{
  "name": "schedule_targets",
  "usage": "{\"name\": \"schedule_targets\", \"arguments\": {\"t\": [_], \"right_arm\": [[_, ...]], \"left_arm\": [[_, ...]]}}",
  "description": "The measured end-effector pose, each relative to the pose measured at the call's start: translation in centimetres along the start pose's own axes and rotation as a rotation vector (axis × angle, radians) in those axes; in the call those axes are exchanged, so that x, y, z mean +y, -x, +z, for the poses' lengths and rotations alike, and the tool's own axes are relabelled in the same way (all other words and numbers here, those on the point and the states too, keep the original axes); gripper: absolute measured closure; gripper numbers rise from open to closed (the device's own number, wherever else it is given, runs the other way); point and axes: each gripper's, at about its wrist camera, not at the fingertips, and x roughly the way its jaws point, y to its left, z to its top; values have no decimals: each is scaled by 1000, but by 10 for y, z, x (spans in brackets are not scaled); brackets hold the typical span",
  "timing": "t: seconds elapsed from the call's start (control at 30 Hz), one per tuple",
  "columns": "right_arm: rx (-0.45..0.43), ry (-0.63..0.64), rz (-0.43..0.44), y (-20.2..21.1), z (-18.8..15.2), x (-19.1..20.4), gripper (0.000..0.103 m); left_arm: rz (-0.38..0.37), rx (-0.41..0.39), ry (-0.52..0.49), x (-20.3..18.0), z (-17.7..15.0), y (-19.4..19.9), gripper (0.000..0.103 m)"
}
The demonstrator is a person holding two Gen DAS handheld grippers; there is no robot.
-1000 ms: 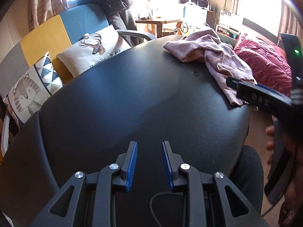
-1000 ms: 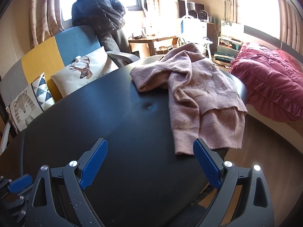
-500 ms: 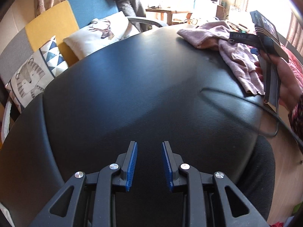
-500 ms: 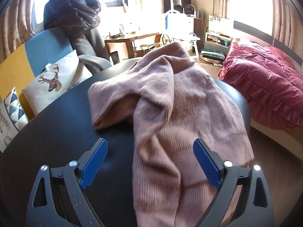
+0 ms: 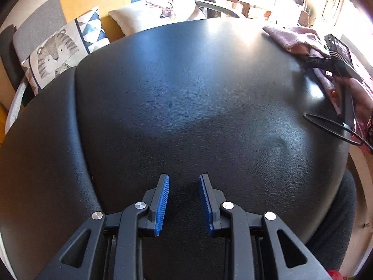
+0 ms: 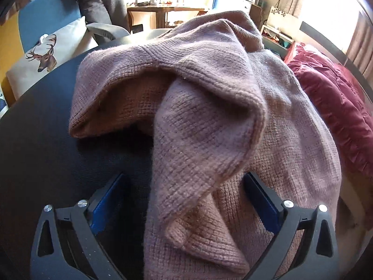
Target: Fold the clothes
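The right gripper (image 6: 184, 200), jaws spread wide around a hanging fold of the crumpled pink knit sweater (image 6: 209, 121) on the black bench (image 5: 186, 98), should pinch one edge only, while the left gripper (image 5: 183, 201) waits part-open and empty.

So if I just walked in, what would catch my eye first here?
Probably the crumpled pink knit sweater, heaped on the black table and filling the right camera's view, with the right tongs spread wide around a fold of it. Next, the left tongs poised over bare black tabletop, and the deer cushion behind.
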Motion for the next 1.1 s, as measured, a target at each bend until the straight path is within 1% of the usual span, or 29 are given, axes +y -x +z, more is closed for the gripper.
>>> {"name": "schedule_targets", "arguments": {"t": [0.13,0.17,0.2,0.23,0.27,0.3,0.33,0.37,0.4,0.47,0.57,0.67,0.73,0.87,1.03,1.1], "right_arm": [[6,-23,1,-1,-2,-1,0],[7,-16,10,1,-3,0,1],[-3,-14,19,5,-4,-1,5],[-16,-18,18,10,-6,-3,17],[-29,-22,16,15,-9,-5,34],[-39,-25,14,19,-11,-8,42],[-50,-33,20,23,-13,-11,61],[-59,-53,40,27,-14,-15,73],[-60,-80,62,30,-16,-18,74],[-61,-124,100,36,-19,-22,79],[-73,-68,148,55,-22,-2,83],[-76,17,235,78,-29,37,83],[-75,39,289,90,-40,61,83],[-75,83,396,116,-64,107,84],[-74,147,526,159,-99,165,84],[-72,204,583,176,-112,189,84]], "left_arm": [[2,-4,-1,2,-4,2,76],[1,-6,0,3,-5,3,76],[0,-9,3,4,-6,4,76],[-3,-12,10,6,-7,4,76],[-6,-16,17,8,-7,4,76],[-14,-17,28,9,-7,4,76],[-22,-19,39,11,-7,4,76],[-26,-19,46,10,-7,5,76],[-28,-20,48,10,-7,6,76],[-30,-21,51,10,-9,7,76],[-37,-26,59,13,-10,7,76],[-40,-23,72,16,-9,7,76],[-43,-26,82,20,-9,9,76],[-19,-49,99,29,-10,17,76],[26,-78,153,54,-7,24,76],[40,-81,192,68,-4,26,76]]}}
